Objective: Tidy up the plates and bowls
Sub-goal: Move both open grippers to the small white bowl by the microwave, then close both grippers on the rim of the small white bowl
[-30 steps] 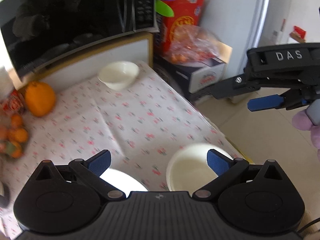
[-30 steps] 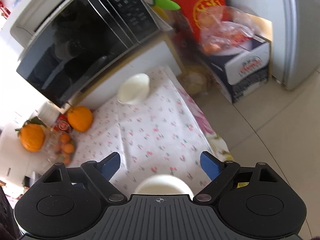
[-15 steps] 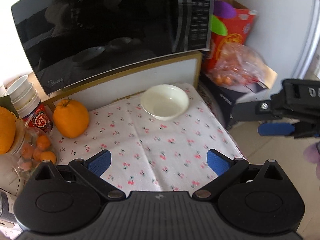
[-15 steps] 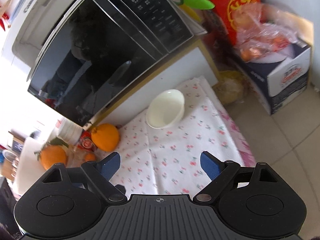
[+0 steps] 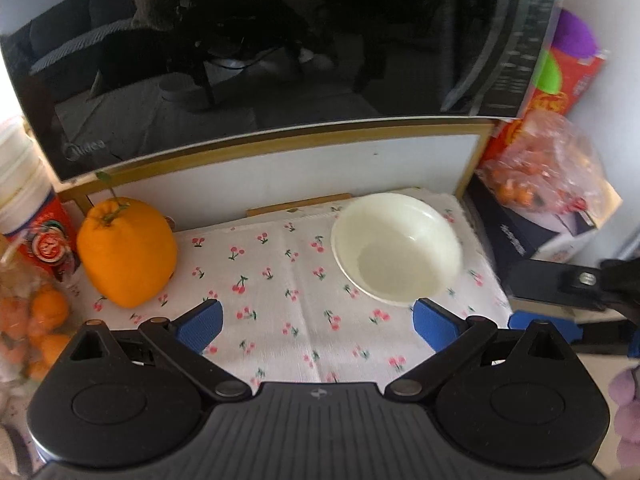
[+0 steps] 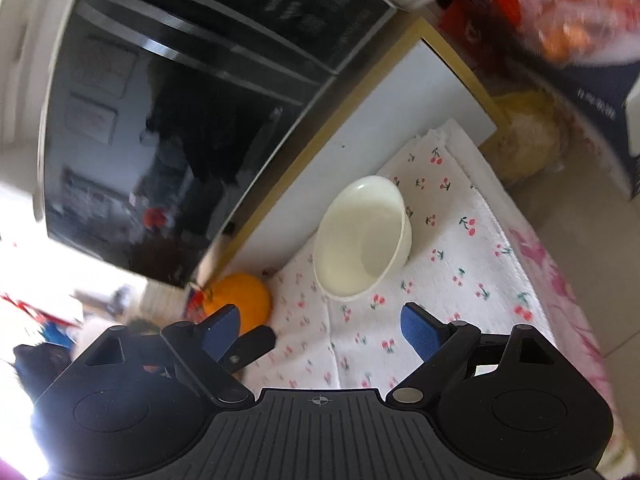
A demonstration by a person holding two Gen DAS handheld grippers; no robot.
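Bowl (image 5: pixel 396 248), cream-white and empty, sits upright at the far right of a white cloth printed with small red cherries (image 5: pixel 280 280), close to the white panel with a gold-coloured frame (image 5: pixel 280 176) that backs the surface. Above that panel hangs the dark glass door of a microwave (image 5: pixel 256 52). At the far left of the cloth stands a large orange fruit with a stem (image 5: pixel 126 250), well apart from the bowl, and past it a bag of small oranges (image 5: pixel 32 320). To the right, off the cloth, a clear bag of fruit lies on a dark box (image 5: pixel 552 184) beside a red carton (image 5: pixel 560 92). The left gripper (image 5: pixel 316 322) hovers over the near cloth with its blue pads spread wide and nothing between them; its right pad is just near the bowl's rim, not touching. The right gripper (image 6: pixel 320 328) is likewise wide open and empty, short of the bowl (image 6: pixel 362 238).
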